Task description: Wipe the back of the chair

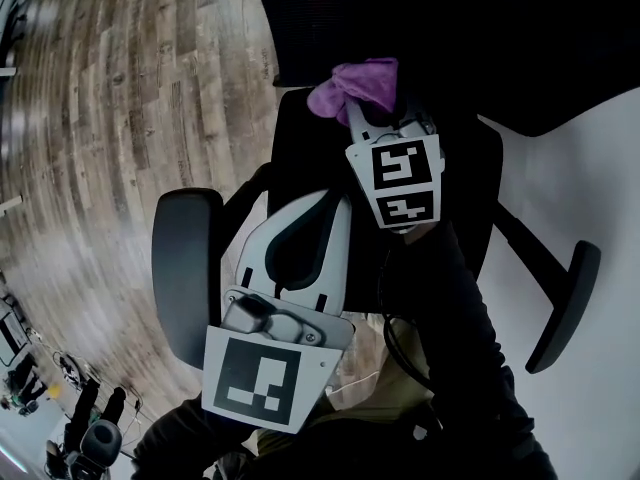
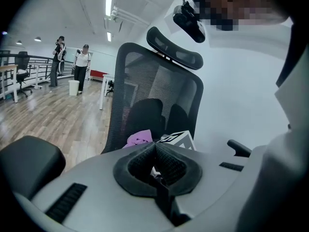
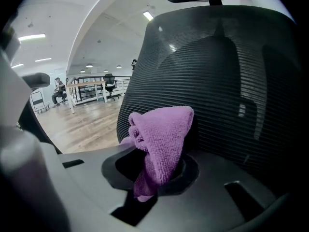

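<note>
1. A wood-plank floor (image 2: 43, 124) spreads out to the left of the left gripper (image 2: 154, 146) and ahead of it.
2. The black mesh-backed chair (image 2: 154, 95) stands just ahead of that gripper's jaws. Its foot is out of sight.
3. Far ahead and to the left, a white bin (image 2: 74, 87) stands on the planks.
4. A person (image 2: 83, 66) stands just right of the bin, and a second person (image 2: 58, 57) stands to its left.
5. At the far left are a desk (image 2: 7, 68) and an office chair (image 2: 21, 62).

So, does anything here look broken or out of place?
Nothing stands out. The purple cloth is bunched in the right claw, right by the chair's mesh back, which looks whole and upright. The left claw is shut and empty.
</note>
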A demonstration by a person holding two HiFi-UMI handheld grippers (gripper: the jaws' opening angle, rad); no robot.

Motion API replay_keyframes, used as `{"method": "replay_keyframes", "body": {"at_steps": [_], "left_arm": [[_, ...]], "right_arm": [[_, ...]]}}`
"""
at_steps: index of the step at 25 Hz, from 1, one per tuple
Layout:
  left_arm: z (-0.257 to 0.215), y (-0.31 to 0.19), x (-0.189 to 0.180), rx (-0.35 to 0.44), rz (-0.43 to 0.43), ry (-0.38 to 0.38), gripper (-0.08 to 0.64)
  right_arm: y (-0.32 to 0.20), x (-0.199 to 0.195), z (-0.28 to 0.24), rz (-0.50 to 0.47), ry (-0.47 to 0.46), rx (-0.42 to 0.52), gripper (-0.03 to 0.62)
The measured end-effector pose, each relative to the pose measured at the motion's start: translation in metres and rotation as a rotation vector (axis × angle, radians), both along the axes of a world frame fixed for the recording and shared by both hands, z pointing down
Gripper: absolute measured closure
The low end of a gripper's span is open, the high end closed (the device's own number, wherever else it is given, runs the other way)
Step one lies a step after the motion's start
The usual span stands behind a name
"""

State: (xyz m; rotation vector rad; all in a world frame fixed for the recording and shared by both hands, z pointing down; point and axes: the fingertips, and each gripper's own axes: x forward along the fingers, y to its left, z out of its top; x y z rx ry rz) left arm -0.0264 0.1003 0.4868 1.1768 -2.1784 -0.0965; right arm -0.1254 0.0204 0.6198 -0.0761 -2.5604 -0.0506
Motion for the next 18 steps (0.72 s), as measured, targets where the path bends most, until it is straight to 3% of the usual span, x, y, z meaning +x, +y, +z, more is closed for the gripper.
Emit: {"method": "replay_keyframes", "body": {"at_steps": [18], "left_arm": [[0.002, -0.057, 0.040, -0.023, 0.113, -0.007, 0.560]], "right_arm": [[-0.077, 0.050, 0.001, 0.109, 0.009, 0.006, 0.525]]}}
